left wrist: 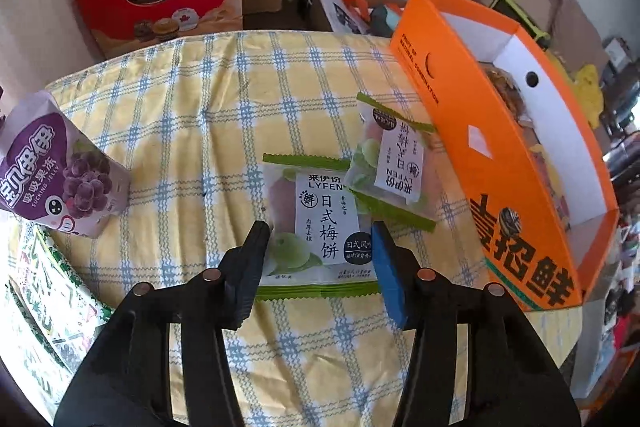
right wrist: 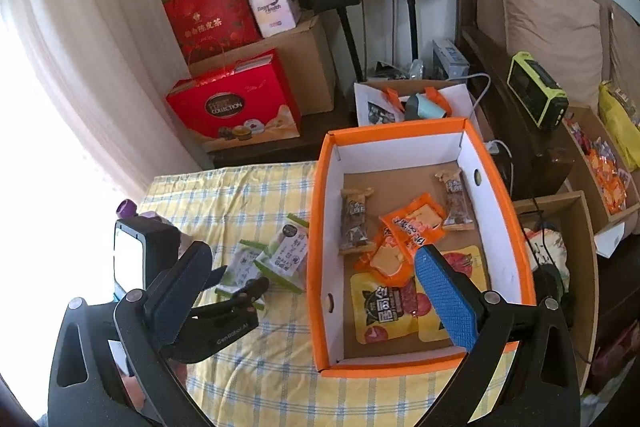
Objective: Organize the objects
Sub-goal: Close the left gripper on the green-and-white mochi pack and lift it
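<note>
A green plum snack packet lies flat on the yellow checked tablecloth. My left gripper brackets it from above, and both pads touch its side edges. A second, matching packet leans half over its far right corner. In the right wrist view the left gripper reaches down onto the two packets. My right gripper hangs open above the near left wall of the orange box, with nothing between its fingers.
The orange box stands right of the packets and holds several snack packs. A purple jelly pouch stands at the cloth's left edge. Behind the table are a red gift bag and cardboard boxes.
</note>
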### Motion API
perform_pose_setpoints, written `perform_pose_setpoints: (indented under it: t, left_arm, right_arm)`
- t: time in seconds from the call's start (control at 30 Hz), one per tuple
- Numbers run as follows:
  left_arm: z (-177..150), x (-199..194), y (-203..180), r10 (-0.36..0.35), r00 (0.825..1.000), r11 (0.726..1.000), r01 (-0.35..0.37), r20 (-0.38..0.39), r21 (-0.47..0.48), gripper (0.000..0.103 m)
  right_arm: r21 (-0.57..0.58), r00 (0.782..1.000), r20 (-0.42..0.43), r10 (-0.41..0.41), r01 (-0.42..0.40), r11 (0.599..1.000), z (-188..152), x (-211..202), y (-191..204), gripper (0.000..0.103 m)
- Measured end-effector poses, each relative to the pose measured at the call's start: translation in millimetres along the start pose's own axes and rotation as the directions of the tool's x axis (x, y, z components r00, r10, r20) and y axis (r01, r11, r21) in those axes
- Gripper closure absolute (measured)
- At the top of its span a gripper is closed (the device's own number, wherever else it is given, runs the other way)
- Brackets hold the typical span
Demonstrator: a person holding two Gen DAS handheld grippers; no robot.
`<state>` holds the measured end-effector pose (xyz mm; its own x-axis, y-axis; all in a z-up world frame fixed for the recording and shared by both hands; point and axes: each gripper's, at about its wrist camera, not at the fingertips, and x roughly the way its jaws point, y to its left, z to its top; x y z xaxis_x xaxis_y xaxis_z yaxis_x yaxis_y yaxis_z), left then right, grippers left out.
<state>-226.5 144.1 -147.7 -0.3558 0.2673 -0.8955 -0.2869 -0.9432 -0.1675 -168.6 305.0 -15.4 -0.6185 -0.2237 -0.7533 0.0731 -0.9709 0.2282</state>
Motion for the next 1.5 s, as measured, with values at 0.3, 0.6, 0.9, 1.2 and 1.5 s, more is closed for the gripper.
perform_pose_setpoints:
  t: [0.3, 0.6, 0.9, 1.2, 1.5]
  left_arm:
    - [-17, -36, 22, -0.044, 0.998, 0.999, 0.045, 0.040, -0.018, 0.061]
    - [-36, -94, 44, -0.088, 0.987, 0.995, 0.094, 0.132, -0.040, 0.060]
    - [-42, -142, 73, -0.049, 0.978, 0.997, 0.061, 0.202, -0.054, 0.060]
    - [-49, -157, 112, -0.037, 0.971, 0.990, 0.067, 0.236, -0.122, 0.060]
    - [-49, -151, 121, -0.045, 0.973, 0.987, 0.079, 0.227, -0.142, 0.060]
  right_arm:
    - [-0.010, 0.997, -0.072, 0.032, -0.033, 0.999, 5, 25, 17, 0.026]
    - [-0.063, 0.991, -0.133, 0.033, -0.041, 0.997, 4, 59, 46, 0.053]
    - [-0.083, 0.984, -0.178, -0.026, 0.012, 0.996, -7, 105, 73, 0.058]
    - [-0.159, 0.971, -0.166, -0.170, 0.143, 0.977, -22, 145, 92, 0.054]
    - [-0.200, 0.937, -0.158, -0.312, 0.280, 0.939, -35, 173, 93, 0.054]
